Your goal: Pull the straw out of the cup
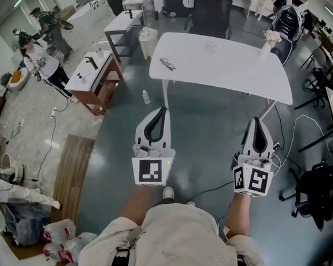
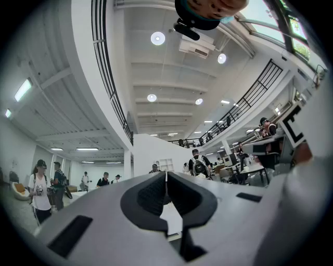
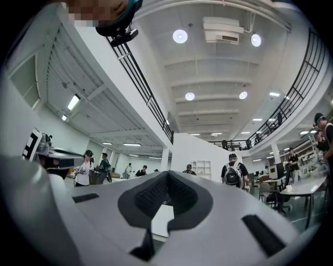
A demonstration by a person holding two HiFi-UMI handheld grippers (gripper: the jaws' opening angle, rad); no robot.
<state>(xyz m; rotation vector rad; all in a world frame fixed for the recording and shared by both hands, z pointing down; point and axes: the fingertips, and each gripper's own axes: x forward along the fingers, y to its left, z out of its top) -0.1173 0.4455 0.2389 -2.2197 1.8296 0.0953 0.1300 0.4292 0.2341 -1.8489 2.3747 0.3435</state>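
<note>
Both shut and empty, the left gripper point(image 1: 162, 110) and right gripper point(image 1: 256, 121) hang well short of the table point(image 1: 223, 63) — step closer, open one before reaching the likely cup point(image 1: 266, 49).

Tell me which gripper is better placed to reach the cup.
Right, probably: the right gripper faces the table end where the cup stands; the left gripper is farther away. Both shut, empty.

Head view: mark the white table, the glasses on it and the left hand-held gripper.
white table point(image 1: 229, 64), head view, bare middle of the top.
glasses point(image 1: 168, 64), head view, middle of the frame.
left hand-held gripper point(image 1: 163, 109), head view, where its closed fingertips meet.
</note>
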